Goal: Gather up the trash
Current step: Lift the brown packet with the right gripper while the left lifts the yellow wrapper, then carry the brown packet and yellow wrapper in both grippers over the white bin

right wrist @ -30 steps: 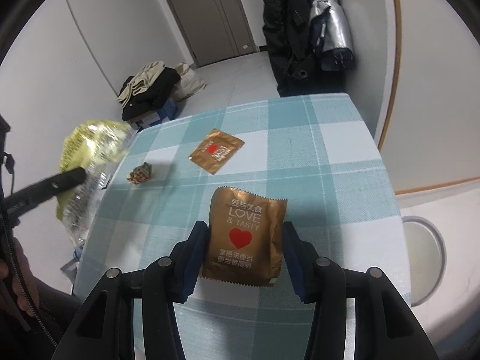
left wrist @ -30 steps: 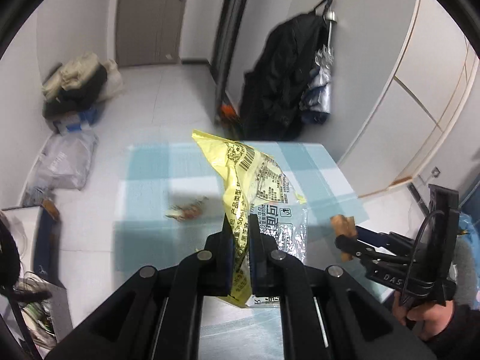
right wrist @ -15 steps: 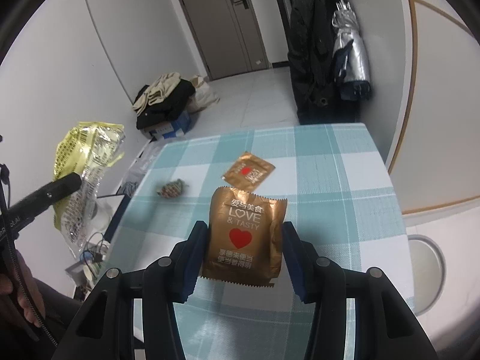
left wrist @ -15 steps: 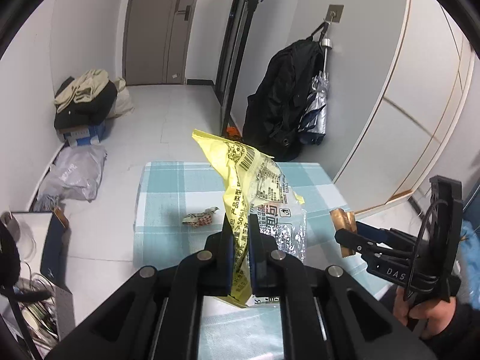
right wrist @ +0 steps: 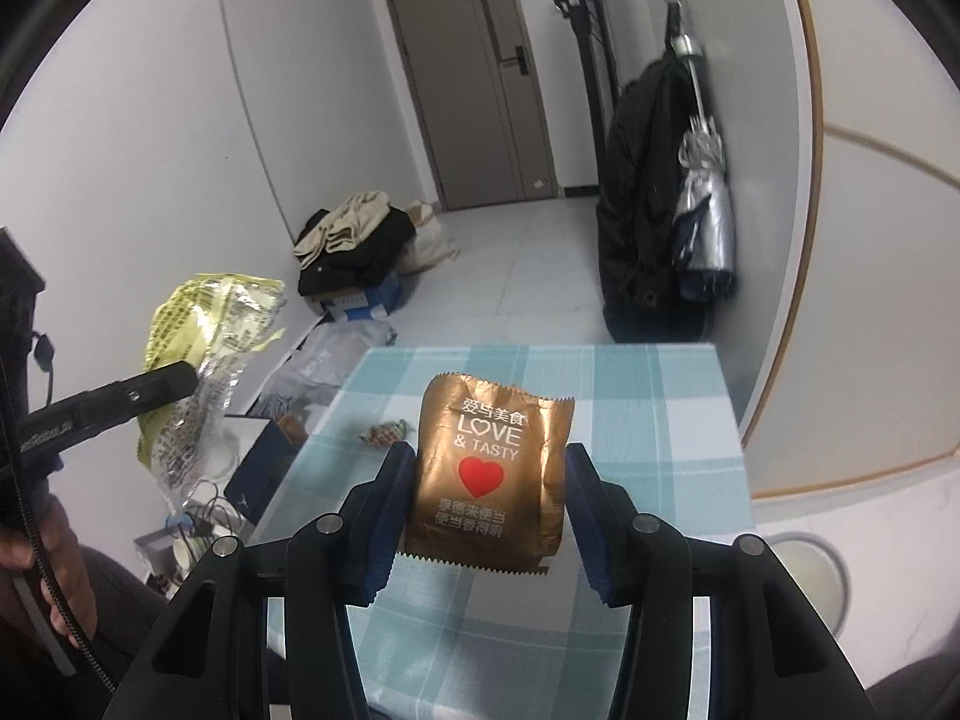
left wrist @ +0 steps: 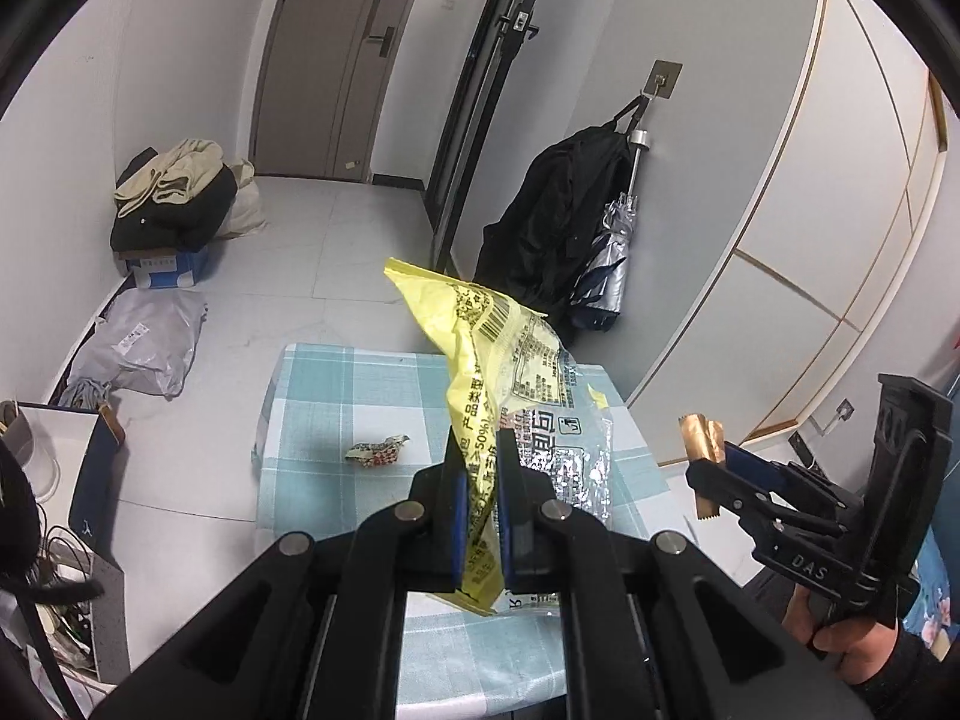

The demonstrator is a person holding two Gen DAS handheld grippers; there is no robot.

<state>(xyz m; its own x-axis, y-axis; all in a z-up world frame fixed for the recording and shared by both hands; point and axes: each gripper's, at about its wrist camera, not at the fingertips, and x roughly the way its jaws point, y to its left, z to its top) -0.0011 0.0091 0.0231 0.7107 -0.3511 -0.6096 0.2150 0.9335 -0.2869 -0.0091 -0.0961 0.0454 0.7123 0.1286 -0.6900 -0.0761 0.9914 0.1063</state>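
Observation:
My left gripper (left wrist: 482, 462) is shut on a yellow and clear snack bag (left wrist: 510, 372), held upright high above the checked table (left wrist: 336, 390). The bag also shows in the right wrist view (right wrist: 204, 324). My right gripper (right wrist: 489, 468) is shut on a gold "Love & Tasty" wrapper (right wrist: 489, 468), held above the table (right wrist: 660, 420). In the left wrist view this gripper (left wrist: 699, 459) is at the right, with the wrapper (left wrist: 699, 438) edge-on. A small crumpled wrapper (left wrist: 377, 450) lies on the cloth; it also shows in the right wrist view (right wrist: 387, 433).
A black coat and folded umbrella (left wrist: 570, 222) hang on the wall beyond the table. A pile of clothes on a box (left wrist: 174, 204) and a grey bag (left wrist: 138, 348) lie on the floor at the left. A dark box (left wrist: 90, 468) stands beside the table.
Both grippers have risen and pulled back from the table with their wrappers. The second gold wrapper on the cloth is now hidden behind the one I hold.

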